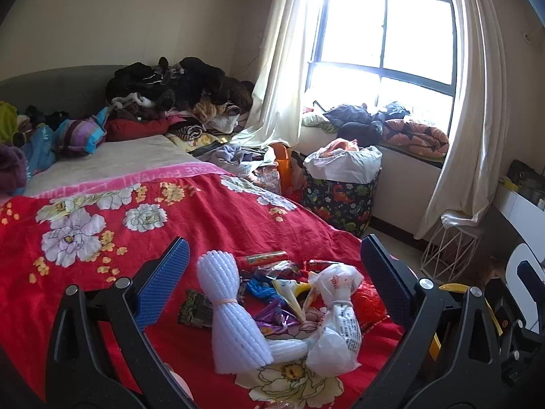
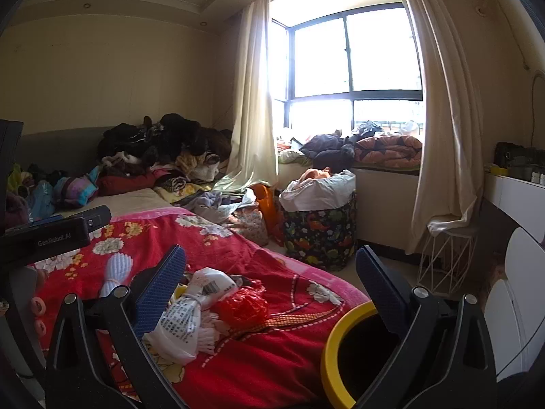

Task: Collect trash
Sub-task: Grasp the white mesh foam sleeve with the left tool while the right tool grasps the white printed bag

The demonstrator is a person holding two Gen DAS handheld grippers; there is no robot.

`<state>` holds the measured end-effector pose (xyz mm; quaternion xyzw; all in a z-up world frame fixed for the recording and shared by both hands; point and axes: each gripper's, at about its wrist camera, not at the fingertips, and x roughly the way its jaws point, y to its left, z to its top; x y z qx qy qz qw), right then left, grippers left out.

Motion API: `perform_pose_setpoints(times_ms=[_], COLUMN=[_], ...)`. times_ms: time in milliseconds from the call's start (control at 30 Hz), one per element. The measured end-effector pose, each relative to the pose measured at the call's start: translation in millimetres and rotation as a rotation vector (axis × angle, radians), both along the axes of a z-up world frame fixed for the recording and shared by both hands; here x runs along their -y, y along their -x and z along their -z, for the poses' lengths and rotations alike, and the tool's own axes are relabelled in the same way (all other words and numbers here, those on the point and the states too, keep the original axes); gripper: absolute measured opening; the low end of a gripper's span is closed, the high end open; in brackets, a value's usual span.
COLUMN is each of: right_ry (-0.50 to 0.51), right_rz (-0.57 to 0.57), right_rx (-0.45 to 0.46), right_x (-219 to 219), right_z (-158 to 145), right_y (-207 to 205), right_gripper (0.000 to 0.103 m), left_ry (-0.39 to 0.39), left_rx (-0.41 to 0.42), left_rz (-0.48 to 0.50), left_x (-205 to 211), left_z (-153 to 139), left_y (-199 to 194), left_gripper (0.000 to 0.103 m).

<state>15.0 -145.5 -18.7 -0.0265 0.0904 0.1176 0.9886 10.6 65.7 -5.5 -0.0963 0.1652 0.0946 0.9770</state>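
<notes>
Left gripper (image 1: 272,272): jaws spread wide, nothing held, poised above the litter at lower centre of the left wrist view. Right gripper (image 2: 270,272): jaws likewise wide and empty, framing the bed edge and the bin.

Item 1. White foam netting bundle (image 1: 231,310): tied at the waist with a band, laid on the red floral bedspread (image 1: 102,204), lower centre of frame. It is judged soft and springy; a grasp across the banded waist is advised, since the loose ends would compress and slip.

Item 2. Printed white plastic bag (image 1: 337,320): knotted, touching the foam bundle at its lower end. The knot is judged the firmest purchase.

Item 3. Small wrappers (image 1: 276,293): purple, blue and yellow, heaped between items 1 and 2. Their exact number cannot be told. Thin film of this kind is best pinched low, against the bedspread, without cloth being gathered.

Item 4. Red crumpled plastic (image 2: 243,306): just beside the bag, centre of the right wrist view; easily lost against the red cloth.

Item 5. Yellow-rimmed bin (image 2: 332,341): lower right of the right wrist view, close against the bed edge, mouth open.

Step in hand, as judged: first pick not yet made. 1 item per grasp is recommended, larger pieces first, each released only when well over the bin mouth.
</notes>
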Motion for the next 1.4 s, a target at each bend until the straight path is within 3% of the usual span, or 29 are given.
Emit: perform_pose_setpoints(times_ms=[300, 500, 933, 1033, 1133, 1200, 1300, 1400], right_ry=[0.014, 0.037, 0.055, 0.054, 0.055, 0.059, 0.053, 0.040], right_rz=[-0.145, -0.229, -0.275, -0.306, -0.333, -0.348, -0.358, -0.368], right_rx=[-0.056, -0.125, -0.384, -0.435, -0.484, -0.508, -0.517, -0.505], right_x=[-46.9, -68.2, -82.6, -88.1, -94.0, -97.9, -97.7, -93.5], right_z=[1.5, 14.5, 62.5, 69.7, 77.1, 80.3, 82.7, 82.3], right_y=[-18.0, -31.8, -67.1, -74.4, -80.0, -81.4, -81.3, -80.5], right_gripper=[0.097, 0.097, 0.097, 0.097, 0.086, 0.072, 0.060, 0.052], left_ry=[0.019, 0.046, 0.192, 0.223, 0.264, 0.298, 0.303, 0.306], left_rx=[-0.030, -0.121, -0.257, -0.277, -0.307, -0.331, -0.364, -0.401], left_rz=[-0.094, -0.146, -0.033, -0.002, 0.032, 0.056, 0.089, 0.114], left_x=[-38.1, -64.7, -76.7, -75.3, -73.9, -72.8, -67.2, -60.9], left_z=[4.7, 19.6, 66.3, 73.5, 79.3, 83.5, 89.8, 97.2], left_y=[-2.1, -8.8, -21.6, -25.6, -29.8, -33.4, -38.0, -40.8], left_gripper=[0.092, 0.092, 0.092, 0.087, 0.079, 0.073, 0.068, 0.054])
